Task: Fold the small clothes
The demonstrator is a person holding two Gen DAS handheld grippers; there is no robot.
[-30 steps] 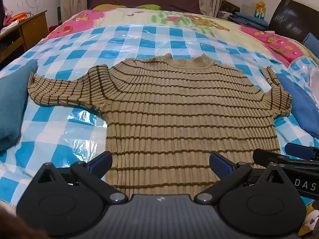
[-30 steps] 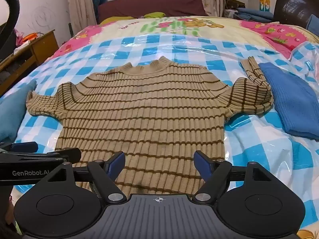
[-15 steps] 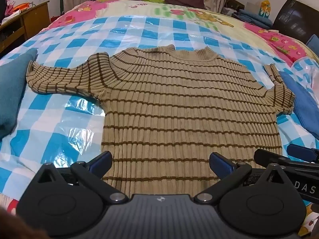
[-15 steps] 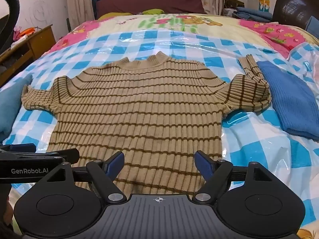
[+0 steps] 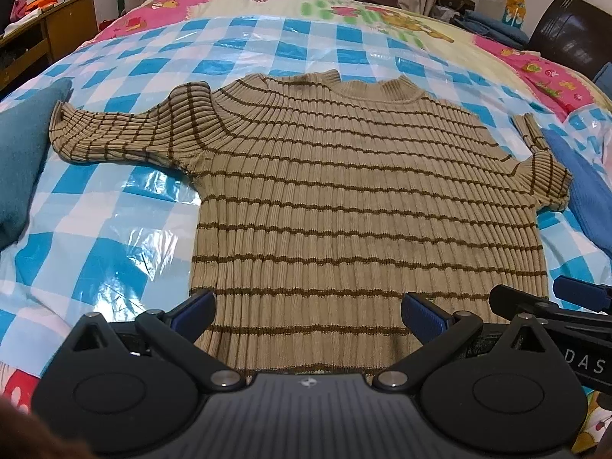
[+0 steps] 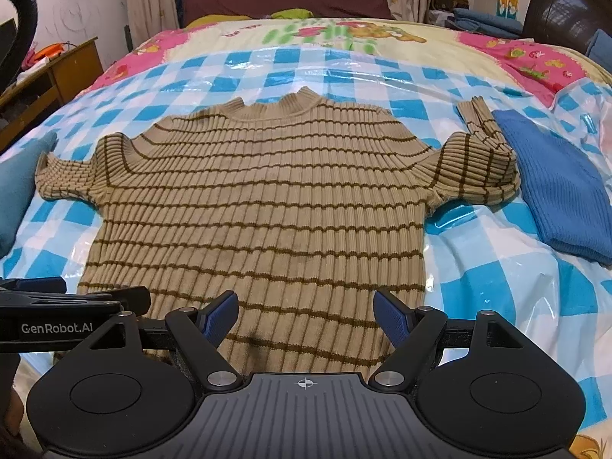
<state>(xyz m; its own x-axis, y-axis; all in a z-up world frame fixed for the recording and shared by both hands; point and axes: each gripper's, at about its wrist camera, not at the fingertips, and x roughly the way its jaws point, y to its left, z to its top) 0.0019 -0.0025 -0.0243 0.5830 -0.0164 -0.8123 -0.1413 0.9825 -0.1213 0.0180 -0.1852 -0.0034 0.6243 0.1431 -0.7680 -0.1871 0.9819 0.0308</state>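
You are holding both grippers low over the hem end of the striped sweater, and neither one is gripping anything.

- Left gripper: jaws spread wide, blue pads either side of the lower left part of the hem, nothing between them but the knit lying beneath. Whether the pads are touching the cloth, you cannot tell from this view.
- Right gripper: likewise spread wide, sitting over the lower right part of the hem, empty.
- The sweater is lying flat and face up on the checked plastic sheet spread over the bed, collar pointing away from you, body smooth.
- Left sleeve is stretching straight out to the side. Right sleeve is lying bunched, its cuff turned up toward the head of the bed, touching or just beside the blue knit garment.
- A teal cloth is sitting just beside the left cuff.

Progress, as a judgement: the garment is laid out, but no fold is showing yet. Sleeves are not turned in, hem is not brought up. All the folding is looking like work left to do, and the bunched right sleeve is likely needing straightening first.
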